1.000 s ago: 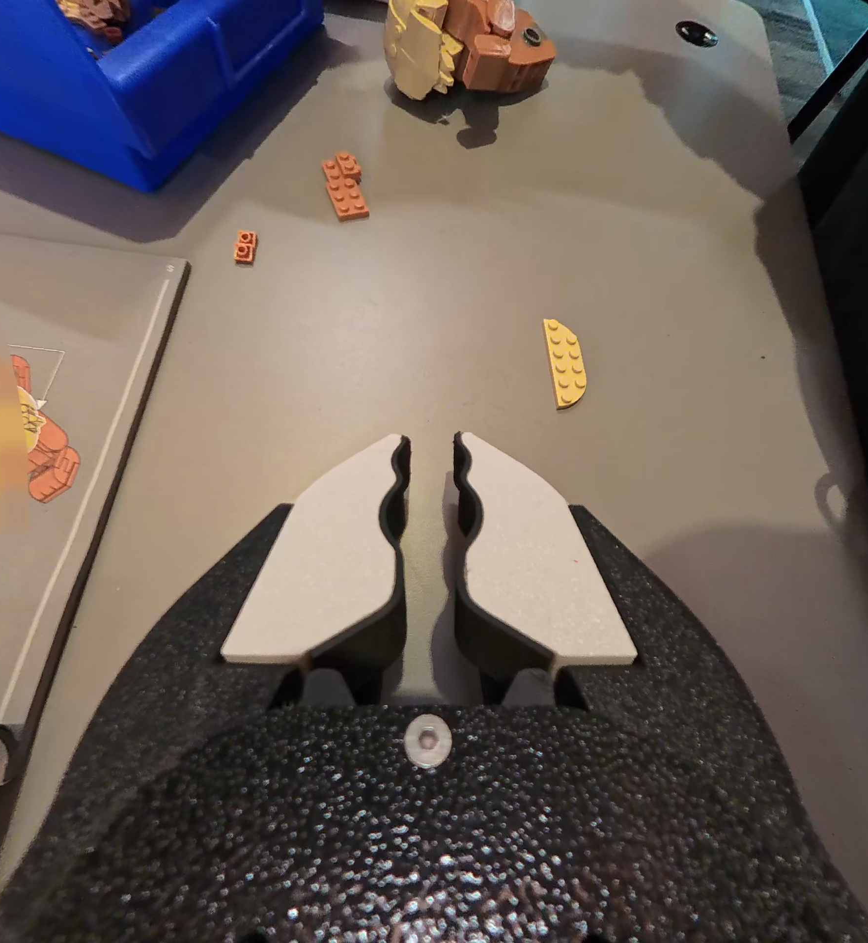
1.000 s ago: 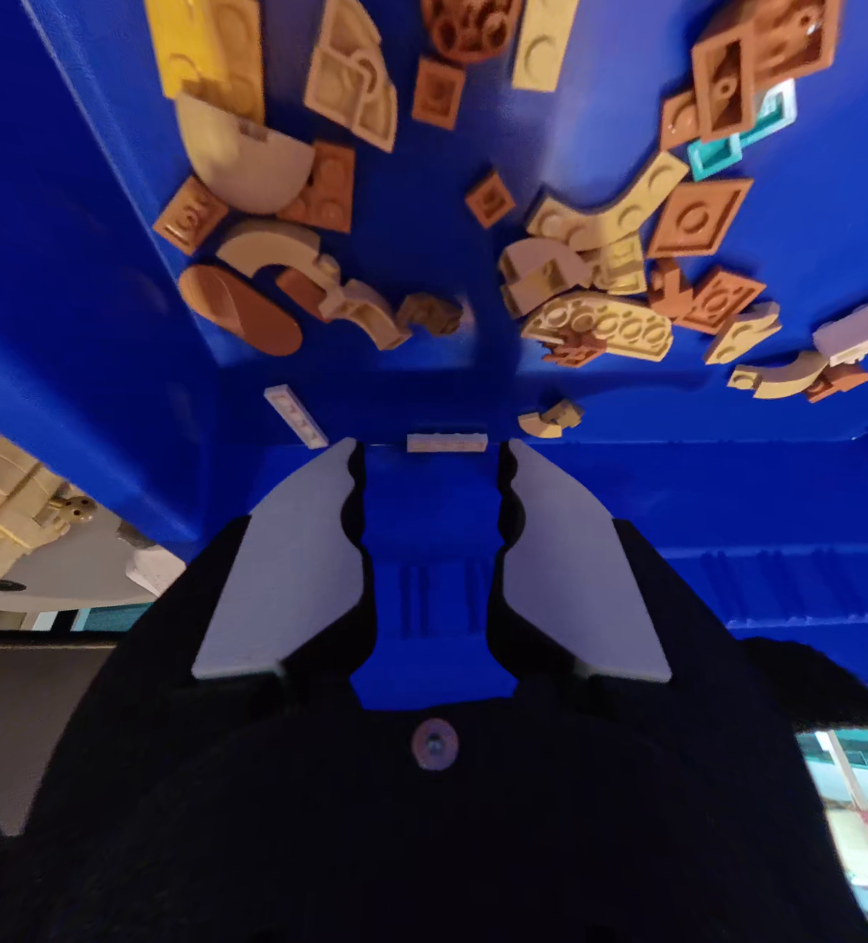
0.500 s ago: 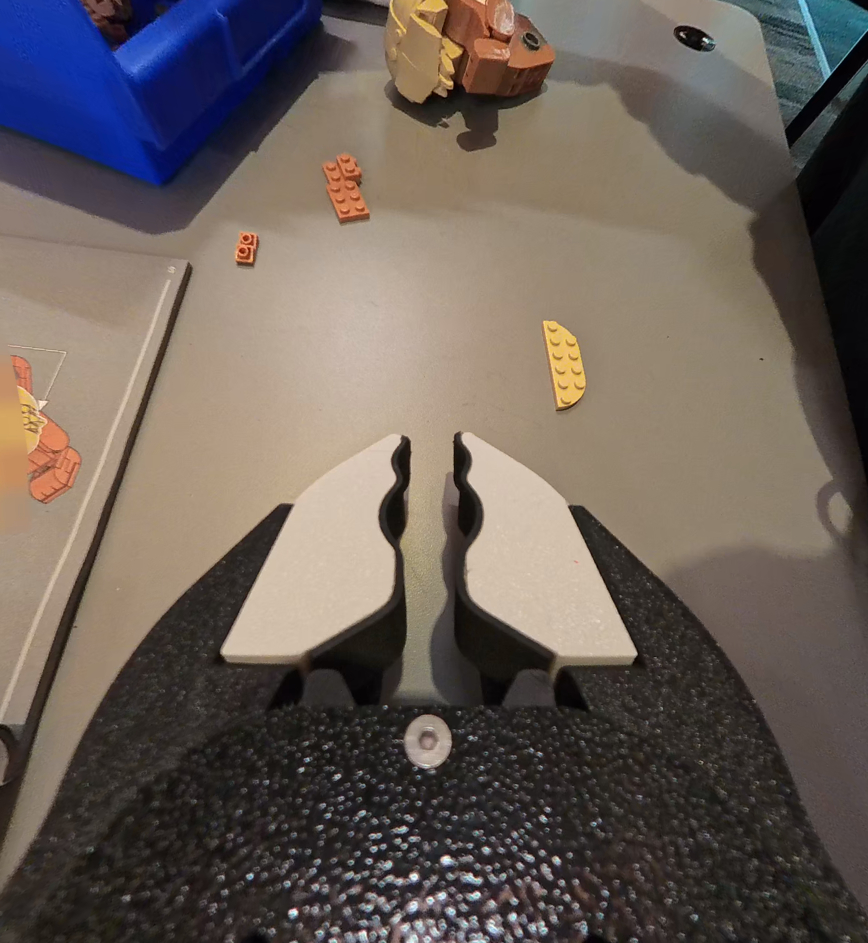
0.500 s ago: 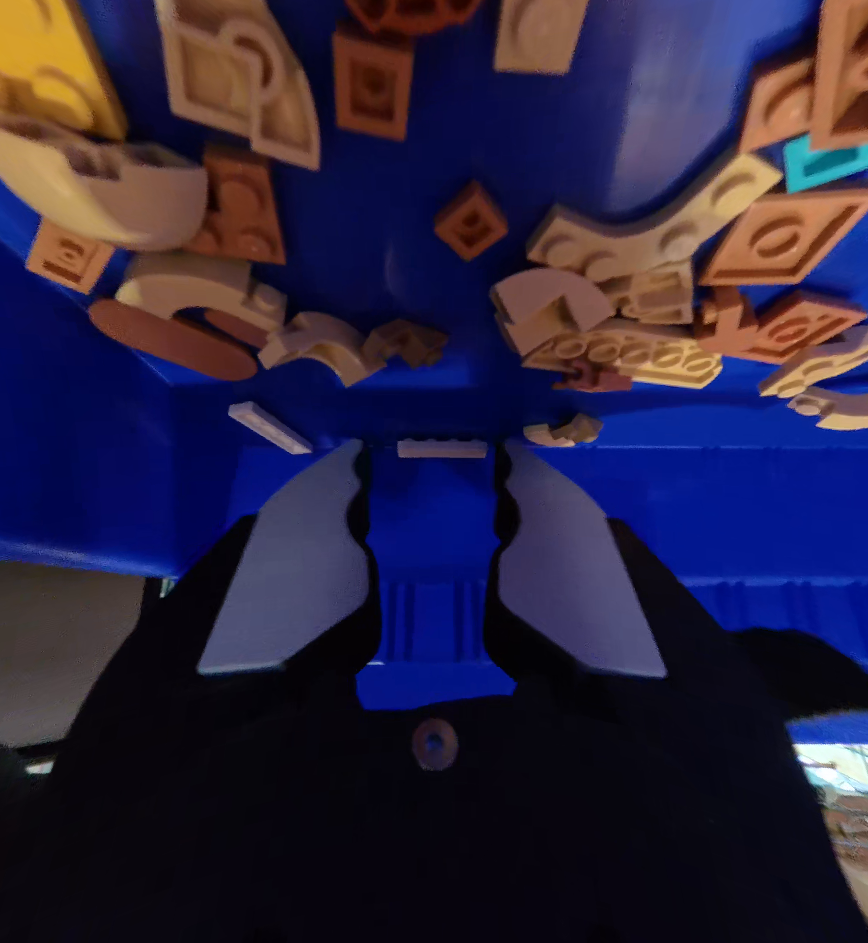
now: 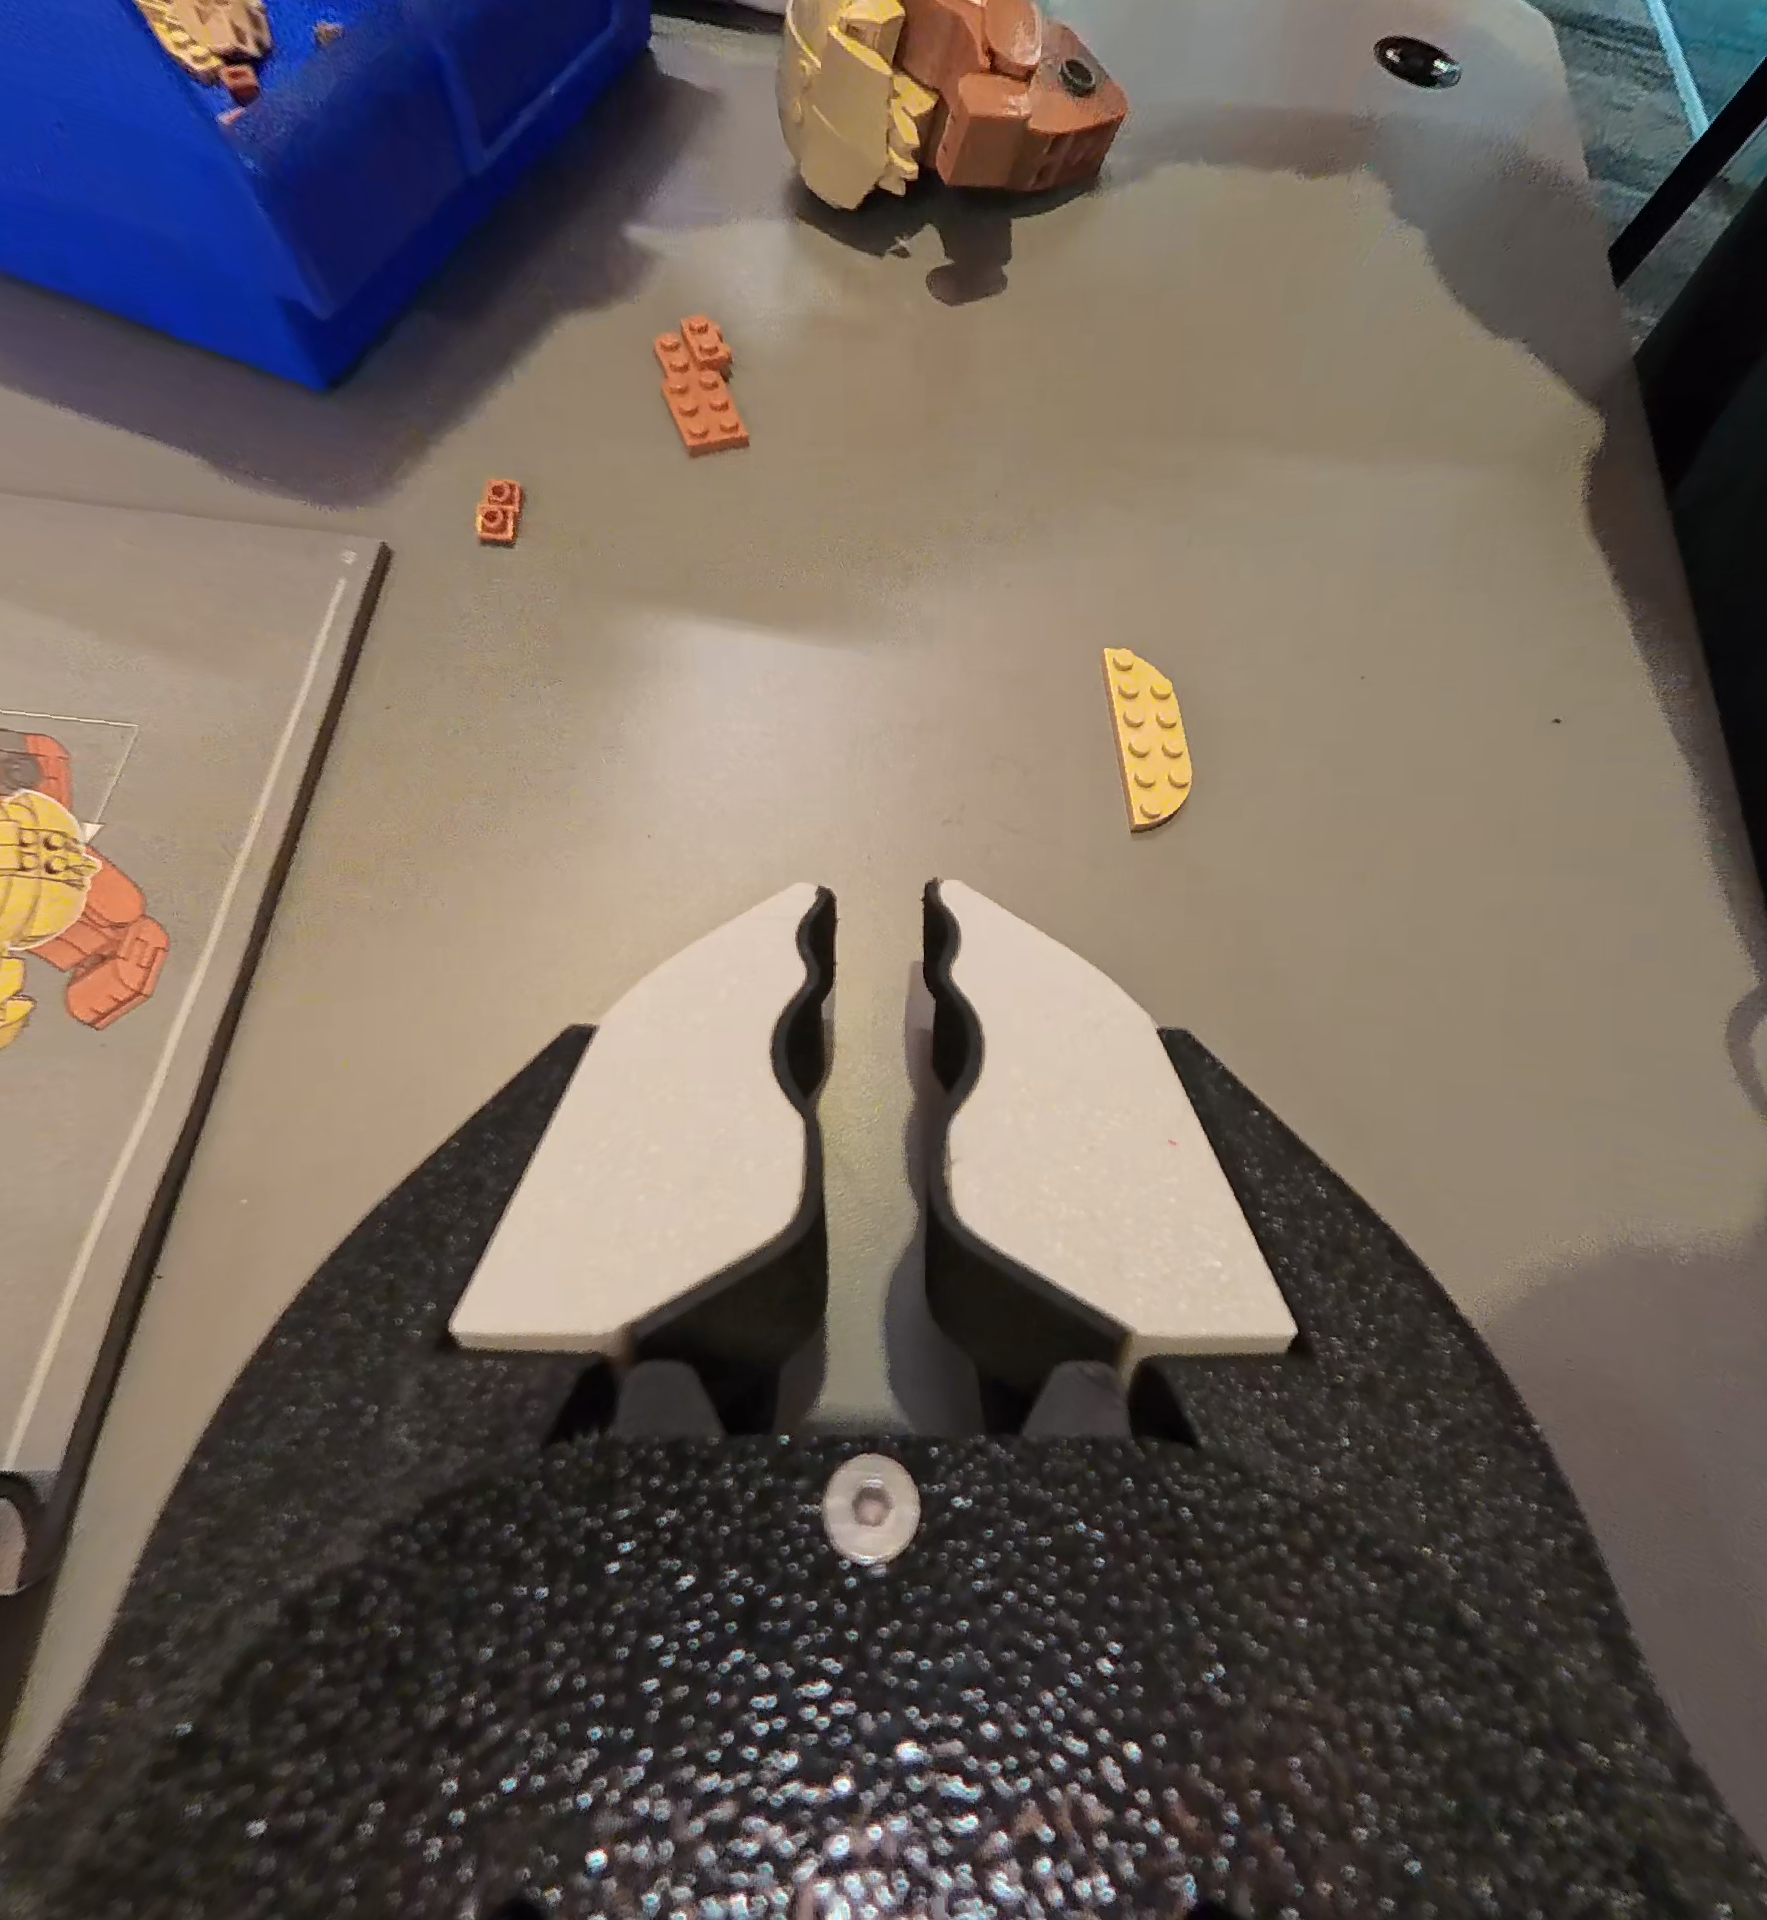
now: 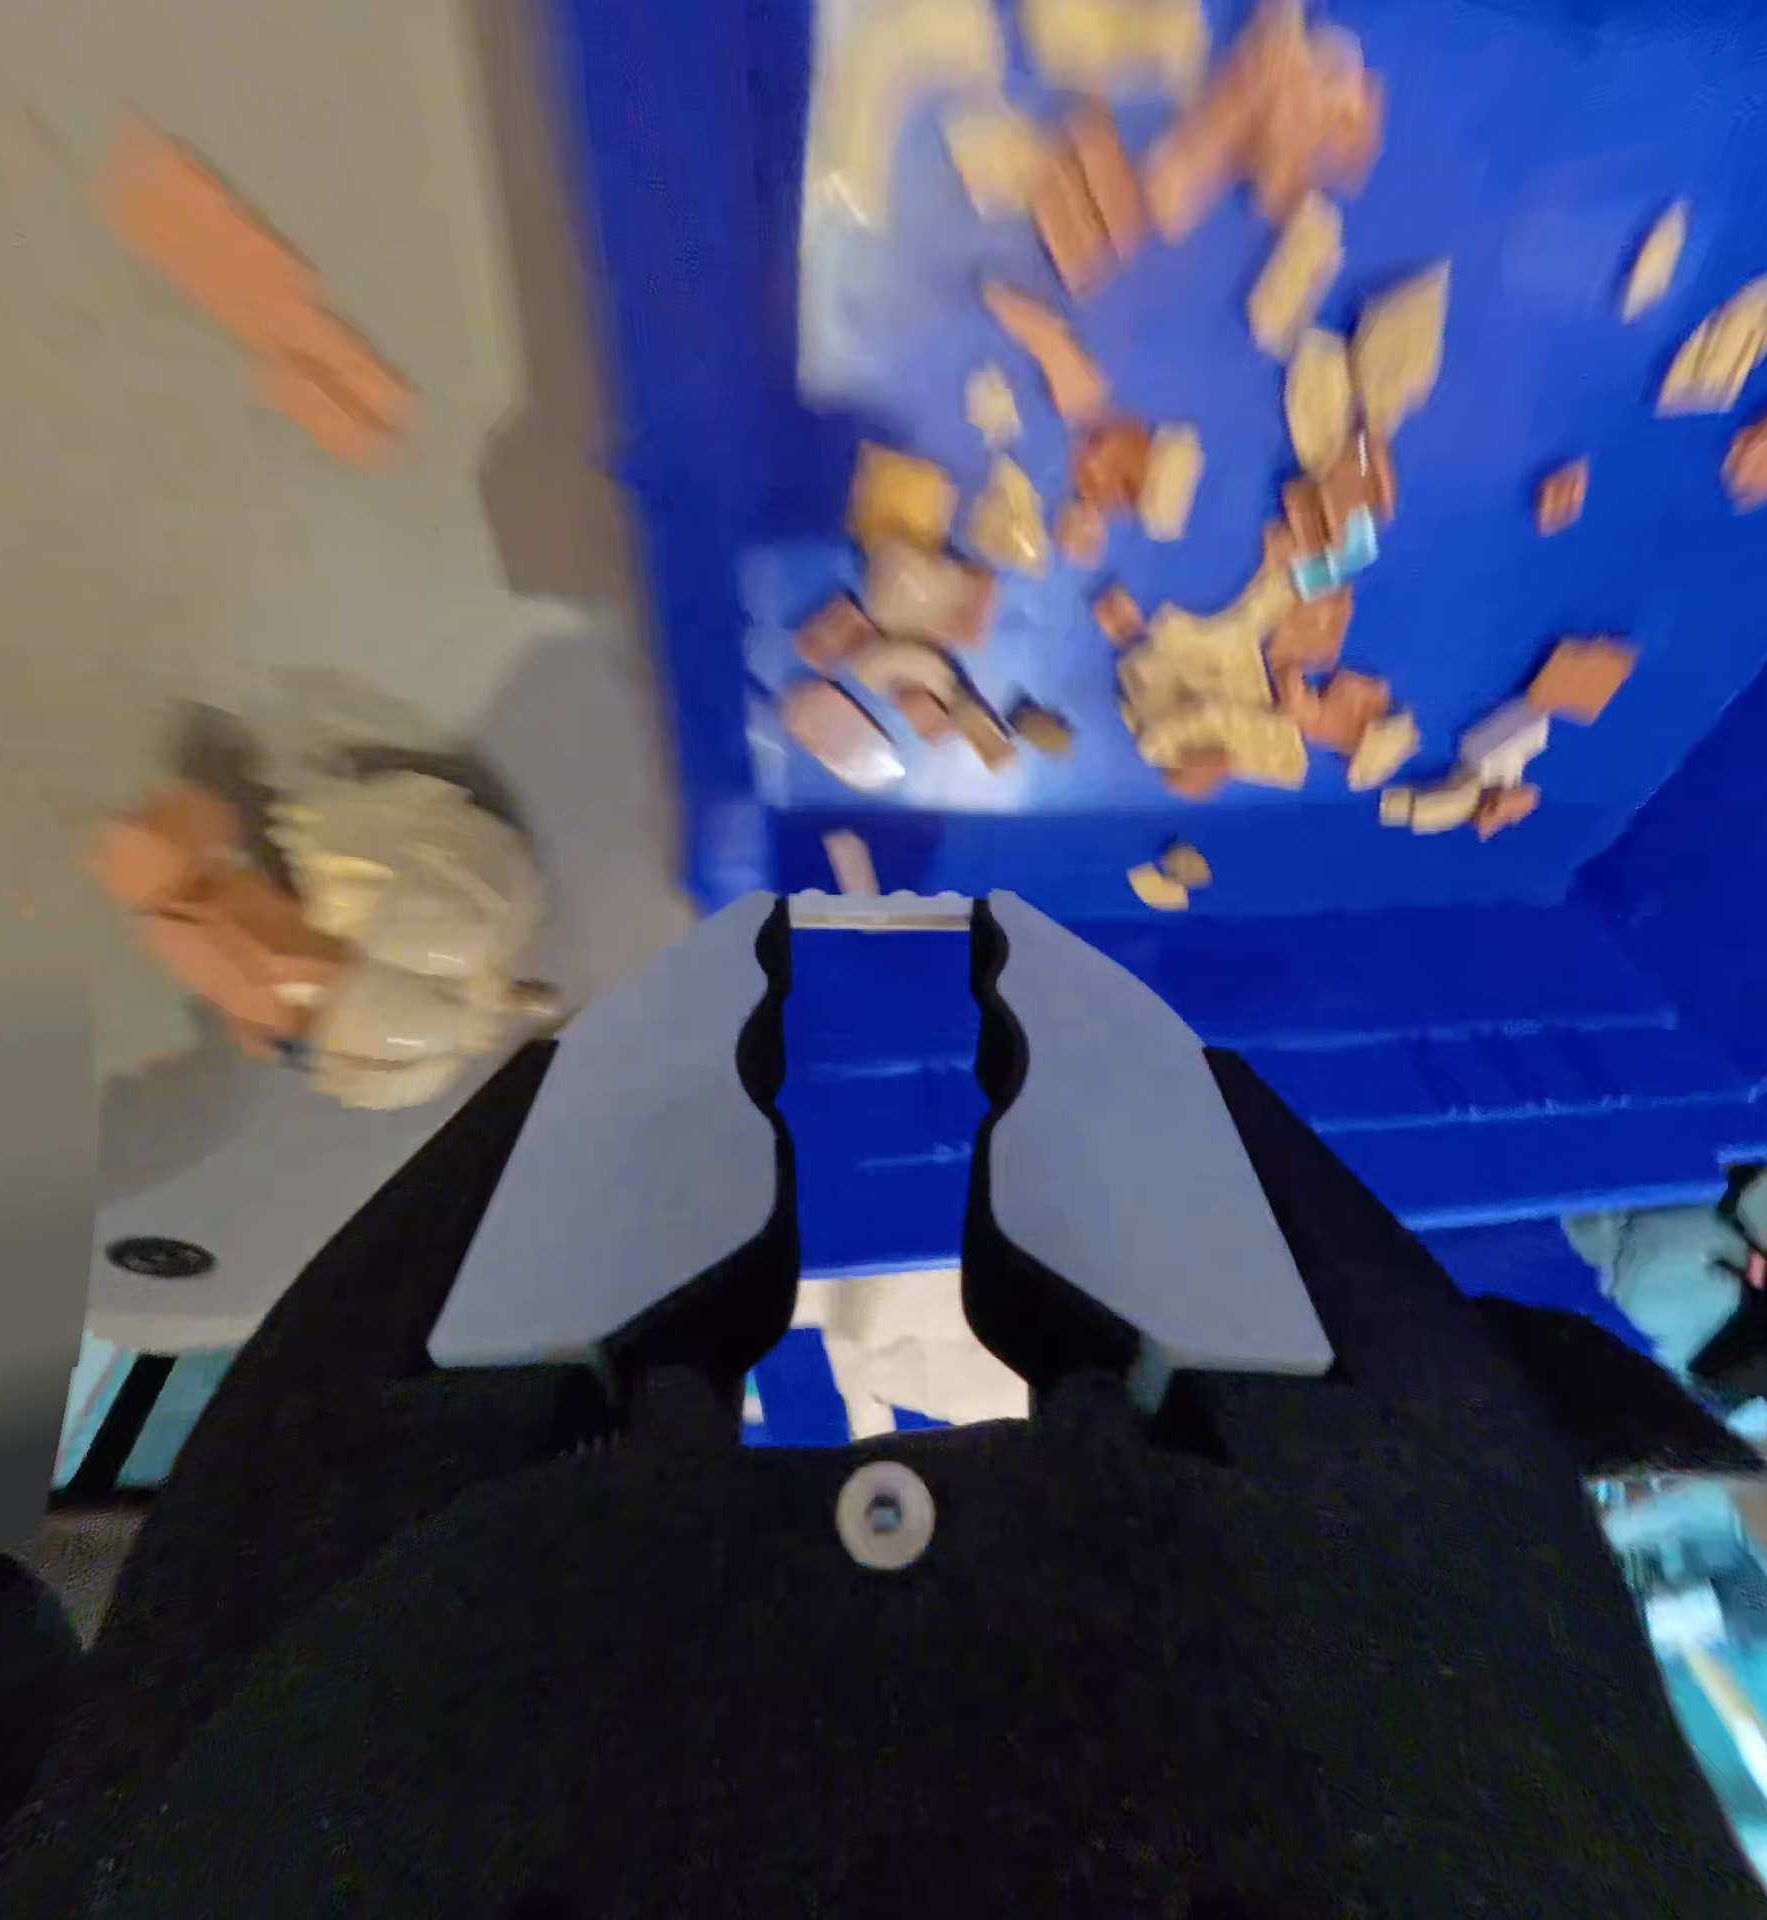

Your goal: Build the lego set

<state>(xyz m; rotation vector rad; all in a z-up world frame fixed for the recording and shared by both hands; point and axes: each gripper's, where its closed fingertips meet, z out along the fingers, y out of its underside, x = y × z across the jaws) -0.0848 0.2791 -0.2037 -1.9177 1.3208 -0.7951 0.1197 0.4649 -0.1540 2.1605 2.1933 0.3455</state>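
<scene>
While a second ago the right gripper (image 6: 879,914) sat low in the blue bin (image 6: 1274,1039), it has now lifted back, clamped on a thin pale plate (image 6: 879,910), so a new piece is picked. The picture is blurry from the move. The left gripper (image 5: 879,904) waits low over the bench (image 5: 962,582), slightly apart and empty. The half-built model (image 5: 952,94) sits at the top middle.

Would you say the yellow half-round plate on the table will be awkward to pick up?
Probably: the yellow half-round plate lies flat on the table, leaving little edge to pinch. It looks stiff and light, so likely slides when nudged; it will not roll.
</scene>
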